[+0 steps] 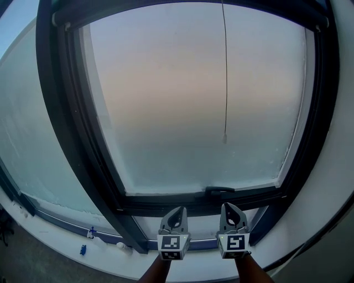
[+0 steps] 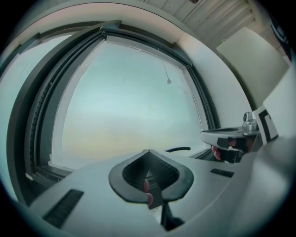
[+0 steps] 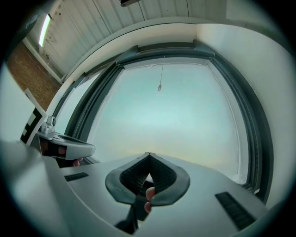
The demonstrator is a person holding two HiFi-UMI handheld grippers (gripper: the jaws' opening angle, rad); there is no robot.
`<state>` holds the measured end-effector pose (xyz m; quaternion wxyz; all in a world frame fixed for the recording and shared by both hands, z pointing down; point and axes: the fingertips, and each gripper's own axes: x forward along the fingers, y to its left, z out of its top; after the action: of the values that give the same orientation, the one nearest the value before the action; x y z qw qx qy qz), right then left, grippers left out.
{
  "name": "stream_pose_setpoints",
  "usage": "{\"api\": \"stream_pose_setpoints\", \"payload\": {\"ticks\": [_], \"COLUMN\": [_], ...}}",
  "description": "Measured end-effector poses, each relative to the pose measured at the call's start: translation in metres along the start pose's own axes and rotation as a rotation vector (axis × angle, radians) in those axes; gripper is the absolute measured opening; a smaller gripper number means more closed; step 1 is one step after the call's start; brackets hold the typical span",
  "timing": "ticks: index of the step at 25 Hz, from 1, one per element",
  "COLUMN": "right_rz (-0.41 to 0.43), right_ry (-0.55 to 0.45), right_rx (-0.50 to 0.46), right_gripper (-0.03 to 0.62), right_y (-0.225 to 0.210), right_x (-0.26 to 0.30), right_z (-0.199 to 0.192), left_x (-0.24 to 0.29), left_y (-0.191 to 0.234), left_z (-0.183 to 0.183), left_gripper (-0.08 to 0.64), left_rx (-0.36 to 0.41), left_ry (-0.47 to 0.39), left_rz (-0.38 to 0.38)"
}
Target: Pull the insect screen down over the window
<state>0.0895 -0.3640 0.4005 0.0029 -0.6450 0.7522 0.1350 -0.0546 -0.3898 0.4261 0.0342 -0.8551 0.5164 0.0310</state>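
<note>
The window (image 1: 193, 99) has a dark frame and milky glass. No screen covers the glass. A thin pull cord (image 1: 225, 66) hangs from the top rail (image 1: 182, 8) and ends in a small weight (image 1: 224, 138) around mid-pane; the cord's weight also shows in the gripper views (image 2: 169, 82) (image 3: 159, 87). A dark handle (image 1: 219, 189) lies on the bottom frame. Both grippers sit side by side below that frame, pointing at the window. The left gripper (image 1: 178, 210) (image 2: 148, 151) is shut on nothing. The right gripper (image 1: 229, 205) (image 3: 148, 154) is also shut and empty. Both are well below the cord.
A white sill (image 1: 66, 243) runs under the window, with small blue items (image 1: 83, 250) and a white piece (image 1: 120, 245) on it. A second pane (image 1: 33, 138) adjoins at left. A white wall (image 1: 337, 182) flanks the frame at right.
</note>
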Motion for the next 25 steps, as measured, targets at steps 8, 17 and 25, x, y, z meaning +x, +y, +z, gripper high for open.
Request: {"api": "stream_pose_setpoints", "payload": {"ticks": [8,17,25], "right_rz": [-0.031,-0.064,-0.090], "right_ry": [-0.133,-0.305,-0.432], "right_rx": [0.012,-0.023,-0.038], "right_gripper": [0.003,0.003,0.003], "right_y": [-0.024,-0.047,-0.061], "right_x": [0.024,0.047,0.061], "right_z": [0.060,0.134,0.202], "left_x": [0.025,0.046,0.057], "left_y": [0.017,0.029,0.030], "left_z": [0.071,0.154,0.219], "left_gripper": [0.003,0.003,0.003], "left_rx": [0.058,0.146,0.155], "left_ry": [-0.133,-0.289,-0.378], "left_rz": [0.018,0.036,0.060]}}
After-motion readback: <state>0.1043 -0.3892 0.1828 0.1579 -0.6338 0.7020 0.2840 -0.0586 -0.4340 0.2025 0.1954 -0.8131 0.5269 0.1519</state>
